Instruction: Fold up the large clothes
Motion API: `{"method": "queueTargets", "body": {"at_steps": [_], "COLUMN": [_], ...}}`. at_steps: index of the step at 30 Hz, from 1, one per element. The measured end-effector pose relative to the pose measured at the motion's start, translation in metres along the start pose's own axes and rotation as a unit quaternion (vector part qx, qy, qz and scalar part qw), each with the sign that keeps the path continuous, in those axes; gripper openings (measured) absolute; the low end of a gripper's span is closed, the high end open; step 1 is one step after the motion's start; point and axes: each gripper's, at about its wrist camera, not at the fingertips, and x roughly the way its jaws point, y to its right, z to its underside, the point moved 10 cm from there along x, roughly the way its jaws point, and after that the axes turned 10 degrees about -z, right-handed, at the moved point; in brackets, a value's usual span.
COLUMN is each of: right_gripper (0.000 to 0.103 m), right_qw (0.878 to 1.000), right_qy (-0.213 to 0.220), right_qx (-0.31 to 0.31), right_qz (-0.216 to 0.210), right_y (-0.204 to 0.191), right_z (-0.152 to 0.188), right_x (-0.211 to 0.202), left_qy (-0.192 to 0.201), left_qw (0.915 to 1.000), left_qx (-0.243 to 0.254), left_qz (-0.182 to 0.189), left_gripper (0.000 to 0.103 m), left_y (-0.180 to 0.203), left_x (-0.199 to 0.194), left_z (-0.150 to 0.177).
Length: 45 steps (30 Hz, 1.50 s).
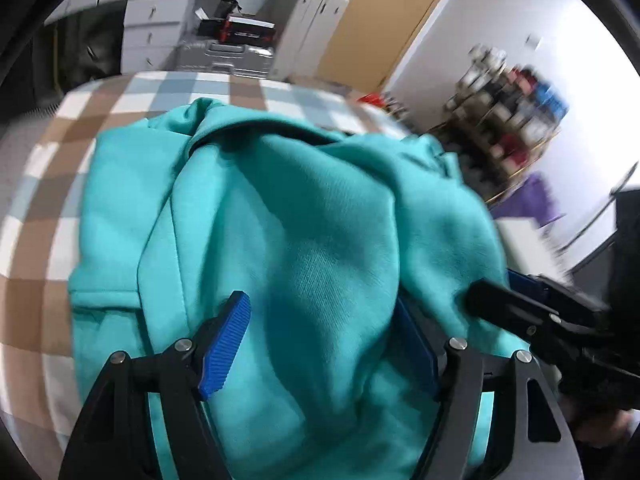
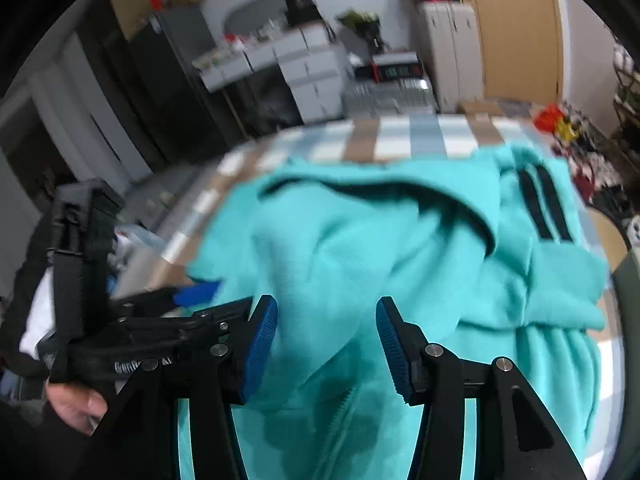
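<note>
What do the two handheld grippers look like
Both are alike: the left gripper and right gripper have black angular linkage arms with silver pivot bolts, and fingers tipped with ribbed blue pads. White lettering, too blurred to read, marks the left one's body.

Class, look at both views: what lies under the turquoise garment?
The turquoise garment lies on a checked cover of brown, white and pale blue squares, visible past its far and side edges. Anything beneath its middle is covered by cloth and cannot be seen.

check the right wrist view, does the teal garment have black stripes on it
Yes, the teal garment shows two black stripes near its upper right.
</note>
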Motion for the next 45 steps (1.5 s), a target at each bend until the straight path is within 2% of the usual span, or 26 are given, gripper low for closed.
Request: {"method": "queueTargets", "body": {"at_steps": [2, 3, 4, 5, 6, 7, 9, 12, 15, 18, 20, 22, 24, 26, 27, 30, 32, 33, 34, 35, 36, 38, 39, 40, 43, 45], "right_gripper": [0.050, 0.049, 0.031, 0.009, 0.010, 0.009, 0.009, 0.008, 0.008, 0.008, 0.009, 0.009, 0.009, 0.010, 0.011, 0.015, 0.020, 0.022, 0.031, 0.042, 0.044, 0.045, 0.045, 0.045, 0.046, 0.049], "right_qw": [1.000, 1.000, 1.000, 1.000, 0.999, 0.999, 1.000, 0.999, 0.999, 0.997, 0.997, 0.998, 0.997, 0.996, 0.995, 0.996, 0.995, 0.995, 0.994, 0.994, 0.994, 0.995, 0.996, 0.997, 0.999, 0.998], "right_qy": [-0.004, -0.007, -0.011, -0.017, -0.021, -0.012, 0.003, 0.030, 0.054, 0.067, 0.065, 0.036, -0.015, -0.062, -0.079, -0.054, -0.061, -0.067, -0.068, -0.055, -0.038, -0.002, 0.012, 0.018, 0.011, -0.005], "right_qx": [0.005, 0.008, 0.014, 0.018, 0.022, 0.022, 0.008, 0.005, 0.005, -0.032, -0.045, -0.047, -0.043, -0.016, 0.002, 0.041, 0.061, 0.065, 0.067, 0.067, 0.064, 0.044, 0.029, 0.020, 0.014, 0.007], "right_qz": [0.001, 0.010, 0.003, -0.012, -0.026, -0.029, -0.027, -0.012, -0.002, 0.011, 0.018, 0.035, 0.055, 0.067, 0.069, 0.057, 0.048, 0.046, 0.053, 0.070, 0.081, 0.089, 0.082, 0.073, 0.046, 0.062], "right_y": [0.006, 0.011, 0.014, 0.015, 0.016, 0.018, 0.021, 0.030, 0.041, 0.038, 0.035, 0.040, 0.055, 0.076, 0.085, 0.090, 0.091, 0.090, 0.092, 0.093, 0.091, 0.074, 0.060, 0.047, 0.026, 0.026], "right_z": [0.001, 0.001, 0.002, 0.003, 0.004, 0.002, -0.003, -0.014, -0.031, -0.046, -0.046, -0.033, -0.005, 0.025, 0.038, 0.041, 0.042, 0.043, 0.042, 0.038, 0.033, 0.025, 0.023, 0.025, 0.038, 0.047], "right_x": [0.011, 0.016, 0.020, 0.022, 0.024, 0.022, 0.014, -0.004, -0.030, -0.054, -0.061, -0.045, -0.014, 0.019, 0.032, 0.034, 0.029, 0.022, 0.011, -0.005, -0.018, -0.044, -0.054, -0.057, -0.049, -0.032], "left_qy": [-0.005, -0.009, -0.014, -0.021, -0.033, -0.038, -0.042, -0.017, 0.022, 0.036, 0.025, 0.012, -0.025, -0.090, -0.096, -0.098, -0.105, -0.102, -0.099, -0.094, -0.088, -0.054, -0.040, -0.037, -0.026, 0.009], "left_qw": [0.9993, 0.9996, 0.9997, 0.9995, 0.9984, 0.9970, 0.9935, 0.9883, 0.9758, 0.9699, 0.9728, 0.9791, 0.9860, 0.9842, 0.9821, 0.9798, 0.9791, 0.9788, 0.9790, 0.9811, 0.9829, 0.9906, 0.9938, 0.9944, 0.9970, 0.9996], "left_qx": [0.007, 0.002, -0.009, -0.021, -0.043, -0.057, -0.075, -0.095, -0.123, -0.122, -0.115, -0.109, -0.101, -0.112, -0.122, -0.128, -0.126, -0.126, -0.124, -0.114, -0.106, -0.074, -0.068, -0.067, -0.049, -0.022], "left_qz": [-0.036, -0.027, -0.019, -0.009, 0.017, 0.035, 0.074, 0.118, 0.180, 0.208, 0.199, 0.172, 0.130, 0.103, 0.106, 0.118, 0.120, 0.126, 0.128, 0.125, 0.123, 0.102, 0.079, 0.074, 0.055, 0.016], "left_gripper": [0.069, 0.069, 0.068, 0.060, 0.049, 0.043, 0.017, 0.010, 0.007, 0.007, 0.007, 0.007, 0.007, 0.007, 0.010, 0.012, 0.016, 0.017, 0.018, 0.019, 0.020, 0.023, 0.023, 0.023, 0.023, 0.023], "left_y": [-0.011, -0.013, -0.017, -0.019, -0.020, -0.018, -0.011, 0.000, 0.011, 0.024, 0.030, 0.029, 0.021, 0.010, 0.007, -0.002, -0.008, -0.012, -0.011, -0.014, -0.015, -0.018, -0.022, -0.024, -0.030, -0.033], "left_x": [0.011, 0.015, 0.018, 0.020, 0.024, 0.025, 0.022, 0.006, -0.021, -0.035, -0.033, -0.024, -0.003, 0.023, 0.025, 0.014, 0.004, -0.004, -0.006, -0.014, -0.014, -0.017, -0.019, -0.012, -0.014, -0.021], "left_z": [0.003, 0.003, 0.003, 0.003, 0.003, 0.002, -0.001, -0.011, -0.024, -0.025, -0.017, -0.002, 0.017, 0.046, 0.051, 0.052, 0.055, 0.056, 0.060, 0.062, 0.061, 0.054, 0.054, 0.053, 0.057, 0.054]}}
